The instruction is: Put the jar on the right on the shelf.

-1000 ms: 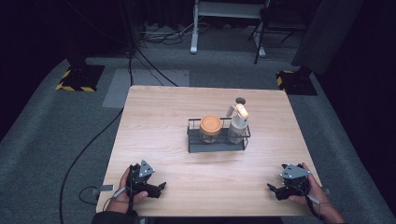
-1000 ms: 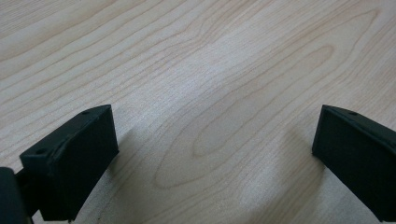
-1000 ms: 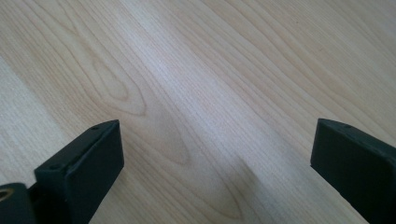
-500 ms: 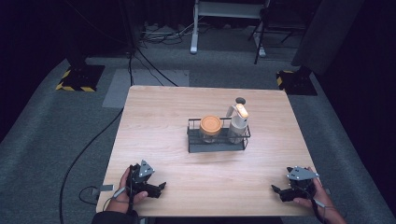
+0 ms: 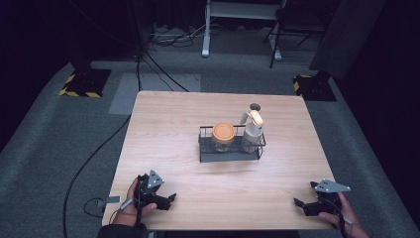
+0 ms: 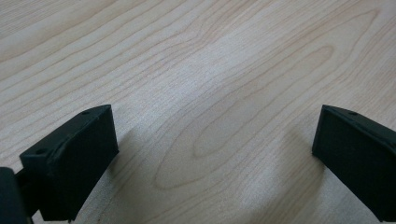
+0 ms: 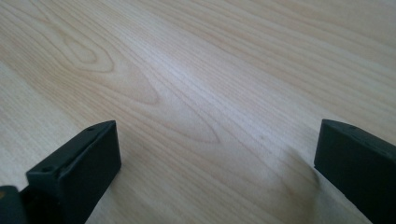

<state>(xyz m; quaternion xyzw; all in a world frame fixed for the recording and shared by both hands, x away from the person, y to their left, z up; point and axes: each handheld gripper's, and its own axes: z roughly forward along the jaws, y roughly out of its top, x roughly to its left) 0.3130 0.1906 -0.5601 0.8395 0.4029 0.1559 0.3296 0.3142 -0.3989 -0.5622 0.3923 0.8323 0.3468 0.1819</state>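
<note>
A black wire rack stands near the middle of the wooden table. Inside it are a jar with an orange lid on the left and a white bottle with an orange-tipped pump top on the right. My left gripper rests open near the front left corner, held by a hand. At the front right corner my right gripper is open too. In the left gripper view the jaws of my left gripper stand wide apart over bare wood. The right gripper view has my right gripper the same way.
Grey carpet surrounds the table. A black cable runs across the floor at the left. Yellow-and-black striped stand bases sit at the far left and far right. A white frame's legs stand behind the table.
My right gripper has slid a little toward the front right corner of the table. The left gripper and the rack have stayed put.
</note>
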